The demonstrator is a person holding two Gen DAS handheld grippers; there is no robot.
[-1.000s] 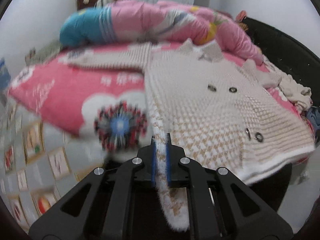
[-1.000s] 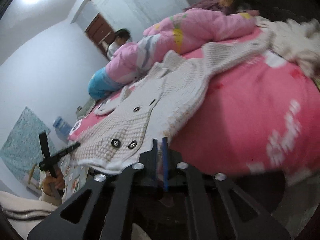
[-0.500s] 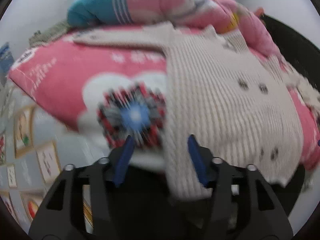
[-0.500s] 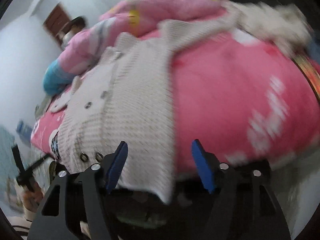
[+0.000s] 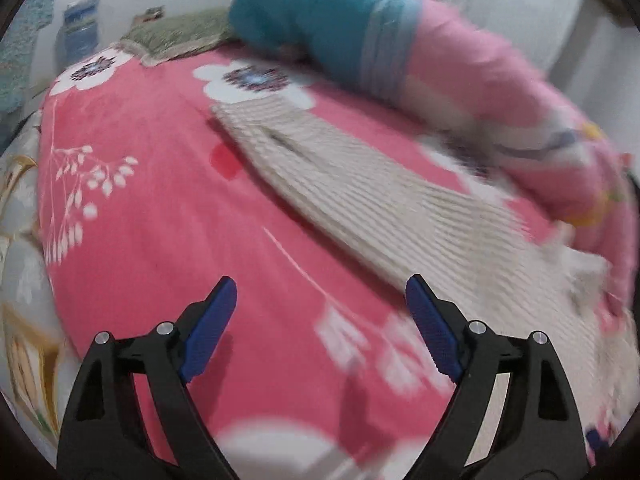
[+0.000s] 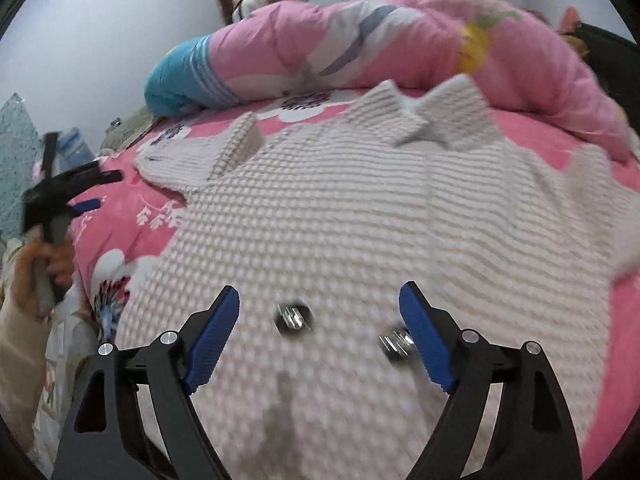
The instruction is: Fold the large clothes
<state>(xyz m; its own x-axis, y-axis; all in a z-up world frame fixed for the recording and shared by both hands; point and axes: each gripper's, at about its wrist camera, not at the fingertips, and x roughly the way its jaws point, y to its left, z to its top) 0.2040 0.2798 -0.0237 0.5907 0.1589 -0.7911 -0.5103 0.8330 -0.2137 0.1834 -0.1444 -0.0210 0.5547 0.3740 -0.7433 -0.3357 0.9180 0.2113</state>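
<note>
I have the cream waffle-knit cardigan with metal buttons (image 6: 340, 208) lying flat, front up, on the pink flower-print bedspread (image 5: 168, 208), its collar toward the rolled pink and blue quilt (image 6: 360, 40) along the bedspread's far side. My left gripper (image 5: 320, 320) hangs over bare bedspread just beside the cardigan's outstretched sleeve (image 5: 340, 184); its jaws have just been opening and nothing is between them. My right gripper (image 6: 320, 332) hangs over the cardigan's buttoned front, 1 button (image 6: 294, 316) between the fingers and a 2nd (image 6: 396, 344) beside the right pad; its jaws have also just been opening, and I see no cloth pinched. Both views are smeared, so my aim is uncertain. As I judge it, the risks are these: biting down on a hard button instead of knit, which would slip; catching bedspread along with the sleeve; or grabbing only 1 layer so the fold drags crooked. A person sits beyond the quilt, well clear.
</note>
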